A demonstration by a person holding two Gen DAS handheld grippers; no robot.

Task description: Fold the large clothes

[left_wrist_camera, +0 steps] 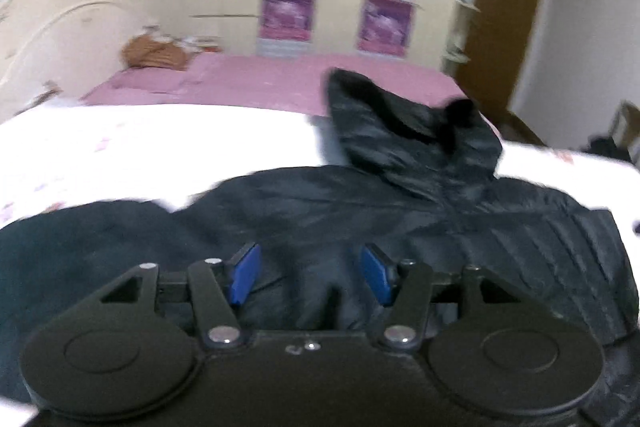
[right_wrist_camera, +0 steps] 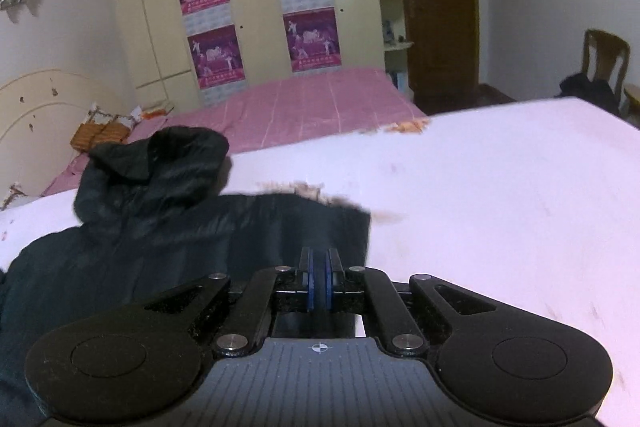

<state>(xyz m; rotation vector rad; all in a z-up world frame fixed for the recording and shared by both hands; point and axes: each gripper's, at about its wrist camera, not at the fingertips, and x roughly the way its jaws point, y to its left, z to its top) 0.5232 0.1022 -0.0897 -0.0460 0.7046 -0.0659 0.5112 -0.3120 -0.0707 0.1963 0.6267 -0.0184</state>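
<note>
A black quilted hooded jacket lies spread on a white sheet, its hood standing up at the far side. My left gripper hovers low over the jacket's body, open, its blue pads wide apart with only loose fabric below them. In the right wrist view the jacket fills the lower left, hood at the back. My right gripper sits at the jacket's right edge, shut, with a thin dark layer of jacket fabric pinched between its blue pads.
The white sheet stretches far to the right. Behind it lies a pink bedcover and a cream headboard. A wardrobe with purple posters, a brown door and a wooden chair stand at the back.
</note>
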